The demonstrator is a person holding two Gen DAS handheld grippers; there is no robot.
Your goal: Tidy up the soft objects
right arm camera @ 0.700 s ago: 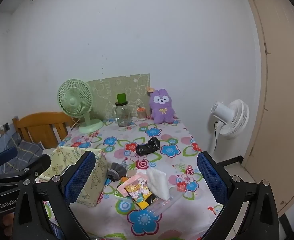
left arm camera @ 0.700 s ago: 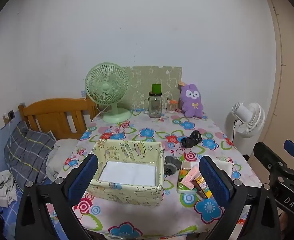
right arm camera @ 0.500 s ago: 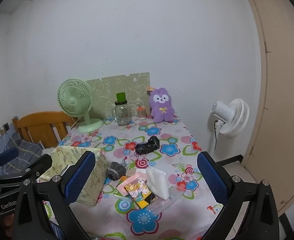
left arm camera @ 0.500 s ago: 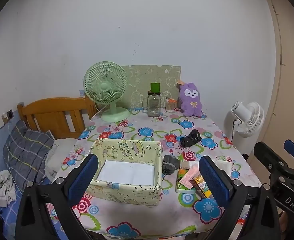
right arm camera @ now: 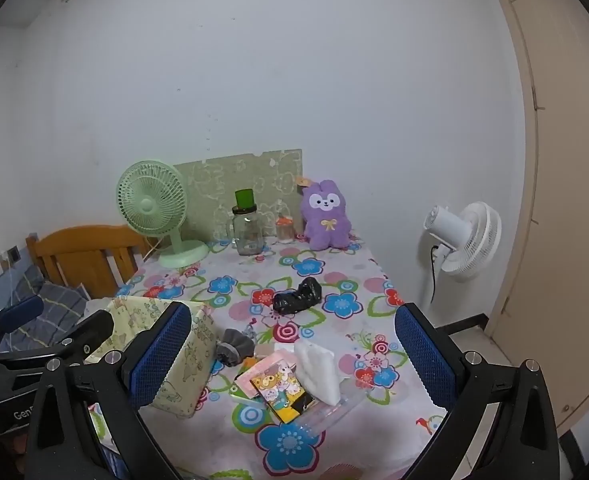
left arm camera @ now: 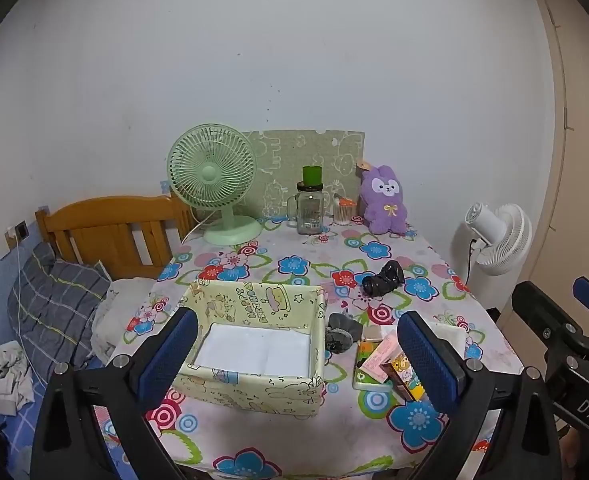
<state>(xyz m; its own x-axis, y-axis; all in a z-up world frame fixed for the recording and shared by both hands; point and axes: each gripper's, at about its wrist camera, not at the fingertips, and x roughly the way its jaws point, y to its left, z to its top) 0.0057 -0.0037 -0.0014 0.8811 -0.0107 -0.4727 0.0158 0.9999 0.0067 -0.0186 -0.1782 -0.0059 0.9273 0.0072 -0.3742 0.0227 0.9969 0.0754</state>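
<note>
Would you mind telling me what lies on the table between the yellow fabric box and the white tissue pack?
A grey sock bundle beside the yellow fabric box, then cartoon packets against the white tissue pack; the right wrist view shows it best.

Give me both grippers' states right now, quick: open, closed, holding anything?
Left gripper: open wide, nothing between its pads, above the table's near edge.
Right gripper: open wide, holding nothing.

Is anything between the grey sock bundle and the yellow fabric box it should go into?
Nothing visible. The grey sock bundle lies on the tablecloth right beside the yellow fabric box, whose top is open. Both the left gripper and right gripper are open and empty.
</note>
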